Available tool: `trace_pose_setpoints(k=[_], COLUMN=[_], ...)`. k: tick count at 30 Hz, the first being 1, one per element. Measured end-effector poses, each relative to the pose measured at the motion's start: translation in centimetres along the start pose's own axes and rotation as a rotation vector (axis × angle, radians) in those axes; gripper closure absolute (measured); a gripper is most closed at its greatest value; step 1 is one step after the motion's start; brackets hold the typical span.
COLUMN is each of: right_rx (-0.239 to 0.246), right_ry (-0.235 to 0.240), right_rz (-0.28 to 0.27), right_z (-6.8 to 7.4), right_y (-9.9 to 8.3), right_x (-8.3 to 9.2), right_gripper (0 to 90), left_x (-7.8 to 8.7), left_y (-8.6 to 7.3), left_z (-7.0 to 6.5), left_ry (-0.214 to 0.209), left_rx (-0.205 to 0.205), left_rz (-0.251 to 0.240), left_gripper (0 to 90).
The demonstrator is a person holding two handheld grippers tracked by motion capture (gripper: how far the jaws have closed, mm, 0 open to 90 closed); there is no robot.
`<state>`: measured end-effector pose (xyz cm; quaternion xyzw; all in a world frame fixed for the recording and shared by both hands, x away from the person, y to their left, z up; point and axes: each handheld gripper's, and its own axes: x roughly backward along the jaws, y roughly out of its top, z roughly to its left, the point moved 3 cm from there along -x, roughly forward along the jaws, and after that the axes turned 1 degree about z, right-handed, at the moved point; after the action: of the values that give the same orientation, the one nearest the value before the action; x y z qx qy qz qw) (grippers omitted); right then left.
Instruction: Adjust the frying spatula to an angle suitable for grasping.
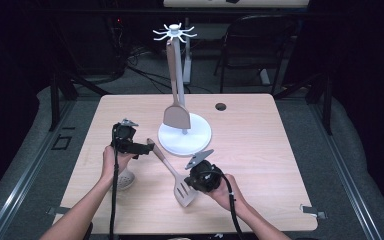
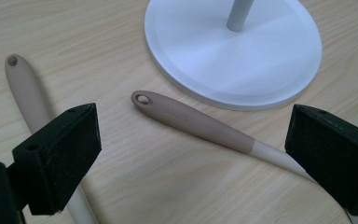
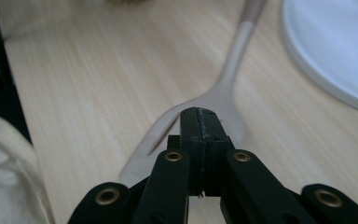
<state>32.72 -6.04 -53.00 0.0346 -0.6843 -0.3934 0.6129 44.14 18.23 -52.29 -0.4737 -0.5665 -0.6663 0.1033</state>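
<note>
A slotted spatula (image 1: 172, 172) with a brown-and-beige handle lies on the wooden table (image 1: 260, 150), its head toward me. My left gripper (image 1: 146, 148) hovers open over the handle end; in the left gripper view the handle (image 2: 191, 121) lies between the wide-apart jaws of that gripper (image 2: 191, 154), untouched. My right gripper (image 1: 191, 180) sits at the spatula's head. Its pads (image 3: 200, 116) are pressed together with nothing between them, and the flat head (image 3: 161, 133) lies just beyond and below them.
A white utensil rack stands mid-table on a round base (image 1: 200, 140) (image 2: 233, 51) (image 3: 335, 46), with a brown spatula (image 1: 176, 117) hanging from its top hooks. A second beige utensil (image 1: 125, 179) (image 2: 25, 88) lies under my left forearm. A cable hole (image 1: 220, 106) sits far back.
</note>
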Motion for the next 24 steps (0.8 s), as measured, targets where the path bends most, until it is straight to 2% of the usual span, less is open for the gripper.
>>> trace_pose_setpoints(k=[2, 4, 9, 14, 21, 24], right_rx=[0.016, 0.027, 0.013, -0.003, -0.033, -0.023], right_ry=[0.009, 0.017, 0.022, 0.017, -0.005, -0.015], right_rz=[0.022, 0.069, 0.09, 0.113, 0.165, 0.187], right_z=[0.5, 0.6, 0.6, 0.3, -0.1, -0.2], right_y=[-0.2, -0.6, -0.9, -1.5, -2.2, -2.3], right_x=[-0.8, -1.4, -2.0, -2.7, -3.5, -3.9], right_gripper=[90.0, 90.0, 90.0, 90.0, 90.0, 90.0], left_x=[-0.1, -0.4, -0.8, -1.6, -2.5, -2.9], left_y=[-0.1, -0.3, -0.7, -1.2, -1.4, -1.4], left_z=[-0.1, -0.2, -0.9, -1.8, -2.6, -2.8], left_ry=[0.007, 0.004, -0.005, -0.039, -0.06, -0.069], left_rx=[-0.002, 0.009, 0.013, 0.015, 0.017, 0.023], left_rz=[0.01, 0.024, 0.049, 0.094, 0.111, 0.117], left_gripper=[4.2, 4.8, 7.8, 10.5, 14.3, 14.8])
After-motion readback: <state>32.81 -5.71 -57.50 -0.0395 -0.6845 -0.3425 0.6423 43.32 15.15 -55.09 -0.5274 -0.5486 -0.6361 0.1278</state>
